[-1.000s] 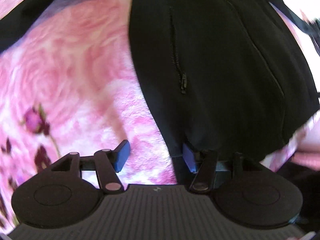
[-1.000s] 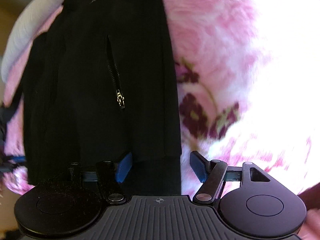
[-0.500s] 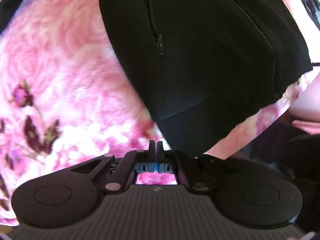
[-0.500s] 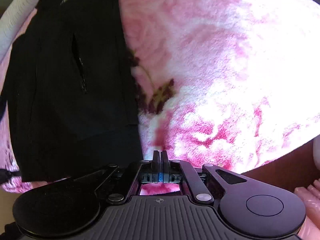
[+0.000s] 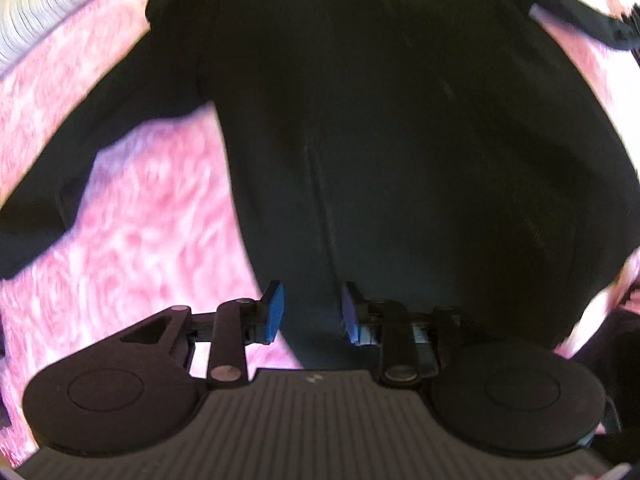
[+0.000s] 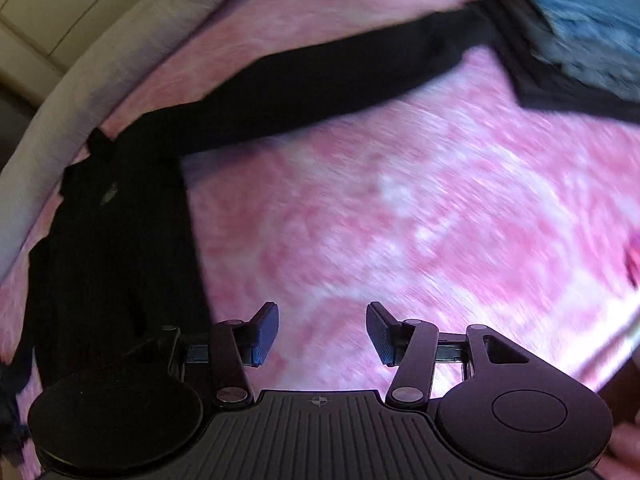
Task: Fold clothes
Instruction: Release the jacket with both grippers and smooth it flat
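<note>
A black zip jacket lies spread face up on a pink floral blanket, with one sleeve stretched out to the left. My left gripper hovers over the jacket's lower left part. Its jaws are opening and the blue pads pinch nothing. In the right wrist view the jacket body is at the left and its other sleeve runs up to the right. My right gripper hangs over bare blanket, its jaws opening with nothing between them.
A white ribbed cushion borders the blanket at the far left; in the right wrist view that cushion curves along the left. A blue-grey cloth on dark fabric lies at the top right.
Both grippers stood open at the jacket's hem, closed empty half a second ago, and have opened again. Both have risen and moved up along the jacket; the right one now faces blanket.
</note>
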`<state>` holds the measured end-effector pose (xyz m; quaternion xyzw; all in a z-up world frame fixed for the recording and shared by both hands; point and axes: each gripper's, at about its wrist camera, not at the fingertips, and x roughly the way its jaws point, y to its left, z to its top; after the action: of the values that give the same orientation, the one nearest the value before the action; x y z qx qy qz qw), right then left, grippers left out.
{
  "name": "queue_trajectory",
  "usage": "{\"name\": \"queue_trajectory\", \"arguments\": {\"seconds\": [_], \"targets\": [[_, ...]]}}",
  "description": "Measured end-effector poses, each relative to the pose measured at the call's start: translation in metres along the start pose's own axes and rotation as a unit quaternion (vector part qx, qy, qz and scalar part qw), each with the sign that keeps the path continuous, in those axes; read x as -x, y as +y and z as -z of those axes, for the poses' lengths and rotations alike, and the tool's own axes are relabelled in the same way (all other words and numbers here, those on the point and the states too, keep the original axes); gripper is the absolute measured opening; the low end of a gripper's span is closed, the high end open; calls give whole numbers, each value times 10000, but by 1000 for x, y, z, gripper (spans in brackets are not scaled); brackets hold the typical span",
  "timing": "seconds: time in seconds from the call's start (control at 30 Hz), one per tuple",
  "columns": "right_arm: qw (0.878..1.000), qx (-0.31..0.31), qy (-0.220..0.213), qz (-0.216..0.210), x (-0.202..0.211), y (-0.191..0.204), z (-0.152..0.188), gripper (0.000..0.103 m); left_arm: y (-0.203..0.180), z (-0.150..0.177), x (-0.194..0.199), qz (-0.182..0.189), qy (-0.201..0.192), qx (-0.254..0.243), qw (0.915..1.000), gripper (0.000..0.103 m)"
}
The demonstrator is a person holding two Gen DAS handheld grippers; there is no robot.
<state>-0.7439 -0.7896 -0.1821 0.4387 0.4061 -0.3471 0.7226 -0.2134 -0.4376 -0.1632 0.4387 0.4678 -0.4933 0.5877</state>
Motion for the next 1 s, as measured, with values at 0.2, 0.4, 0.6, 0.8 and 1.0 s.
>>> {"name": "queue_trajectory", "arguments": {"seconds": [0.2, 0.4, 0.6, 0.8, 1.0], "targets": [[9943, 971, 348, -282, -26, 63, 2, 63, -6, 25, 38, -140, -287, 536, 9981, 45], [9829, 1707, 416, -559, -26, 141, 25, 68, 61, 59, 64, -428, -399, 713, 9957, 47], [9781, 2005, 323, -449, -35, 222, 72, 69, 212, 89, 68, -876, -708, 835, 9901, 48], [9777, 2081, 240, 117, -52, 327, 145, 69, 390, 77, 28, -772, -1049, 489, 9903, 47], [9652, 2549, 546, 193, -72, 437, 205, 70, 464, 43, -42, -21, -809, -375, 9960, 47]]}}
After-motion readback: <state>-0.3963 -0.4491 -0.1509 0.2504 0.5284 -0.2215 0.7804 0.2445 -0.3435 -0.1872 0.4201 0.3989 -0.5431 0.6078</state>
